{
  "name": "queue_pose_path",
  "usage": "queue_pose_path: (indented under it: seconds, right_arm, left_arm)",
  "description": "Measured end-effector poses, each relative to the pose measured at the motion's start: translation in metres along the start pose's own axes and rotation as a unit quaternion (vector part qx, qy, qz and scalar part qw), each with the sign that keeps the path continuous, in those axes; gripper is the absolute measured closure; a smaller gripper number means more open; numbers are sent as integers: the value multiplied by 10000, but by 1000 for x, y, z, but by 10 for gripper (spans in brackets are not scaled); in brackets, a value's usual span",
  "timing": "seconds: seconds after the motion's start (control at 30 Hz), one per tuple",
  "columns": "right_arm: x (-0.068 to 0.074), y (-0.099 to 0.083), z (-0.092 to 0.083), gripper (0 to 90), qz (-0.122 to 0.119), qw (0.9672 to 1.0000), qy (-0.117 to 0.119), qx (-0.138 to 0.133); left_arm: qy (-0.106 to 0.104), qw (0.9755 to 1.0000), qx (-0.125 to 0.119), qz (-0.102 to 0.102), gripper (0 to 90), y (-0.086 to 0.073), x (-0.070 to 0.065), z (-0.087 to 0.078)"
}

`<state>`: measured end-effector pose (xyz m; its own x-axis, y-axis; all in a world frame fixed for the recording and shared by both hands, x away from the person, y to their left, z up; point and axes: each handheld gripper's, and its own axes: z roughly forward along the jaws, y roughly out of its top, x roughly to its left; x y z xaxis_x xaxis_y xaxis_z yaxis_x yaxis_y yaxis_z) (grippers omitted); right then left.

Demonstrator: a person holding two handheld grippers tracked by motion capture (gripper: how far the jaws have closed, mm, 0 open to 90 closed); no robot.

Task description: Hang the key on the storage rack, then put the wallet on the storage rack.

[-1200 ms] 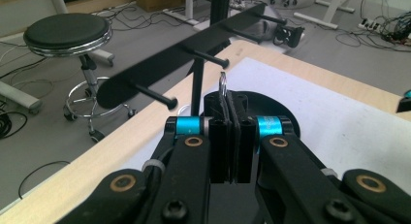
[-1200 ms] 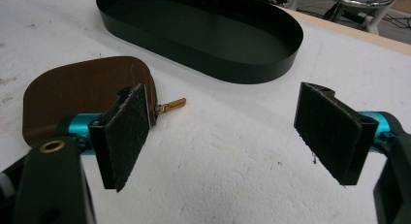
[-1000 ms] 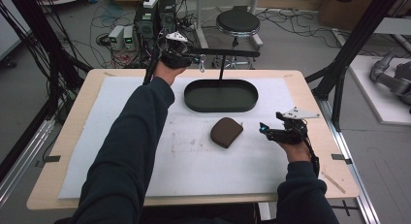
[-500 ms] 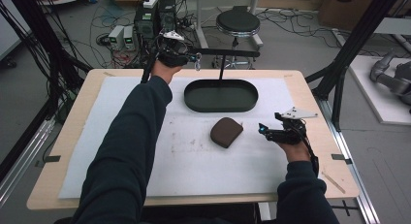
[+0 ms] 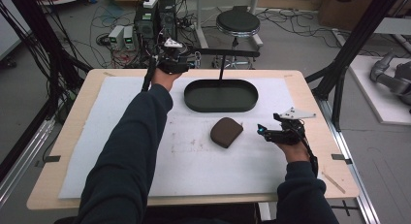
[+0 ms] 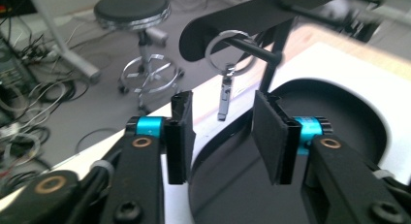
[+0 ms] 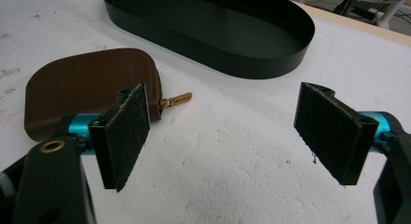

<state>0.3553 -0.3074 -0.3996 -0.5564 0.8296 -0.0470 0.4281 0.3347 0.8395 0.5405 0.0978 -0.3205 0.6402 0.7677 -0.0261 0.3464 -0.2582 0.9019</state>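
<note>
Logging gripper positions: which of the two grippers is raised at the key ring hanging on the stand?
The left gripper, open below the key ring; the right gripper sits low beside the brown pouch.

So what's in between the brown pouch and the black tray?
Nothing. In the right gripper view, just bare white mat lies between the brown pouch and the black tray; the pouch's gold zipper pull points into that gap.

A silver key ring [image 6: 229,47] hangs on the stand's peg, its metal clasp [image 6: 223,100] dangling straight down.
</note>
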Motion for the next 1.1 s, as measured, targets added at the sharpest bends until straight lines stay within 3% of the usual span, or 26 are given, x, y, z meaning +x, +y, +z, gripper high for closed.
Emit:
queue_pose_path:
  seconds: [0.07,0.1,0.13,0.17,0.2,0.3,0.53,0.9,1.1]
  right_arm:
    - [2,0,1,207,1,10000,19,-10]
    - [2,1,1,207,-5,10000,27,-14]
    - [2,1,2,207,6,10000,32,-11]
    - [2,1,2,207,6,10000,32,-11]
    - [2,1,3,207,-9,10000,25,-5]
    - [4,2,4,207,-36,10000,1,-16]
    - [9,2,4,207,-23,10000,15,22]
    - [25,7,8,207,-139,9998,104,-2]
    - [39,12,16,208,-230,9994,261,30]
  left_arm:
    - [-172,9989,-373,-213,469,-14,2,-18]
    - [-172,9989,-373,-213,396,-14,2,-18]
    - [-218,9981,-510,-273,273,-19,2,-24]
    - [-168,9975,-623,-305,273,-23,1,-29]
    - [-215,9969,-687,-302,136,-29,0,-35]
    - [-158,9973,-675,-232,136,-41,-1,-48]
    - [-219,9953,-874,-353,141,-68,-6,-82]
    - [-216,9959,-865,-137,141,-85,-18,-112]
    - [-129,9960,-841,-272,141,-109,-18,-129]
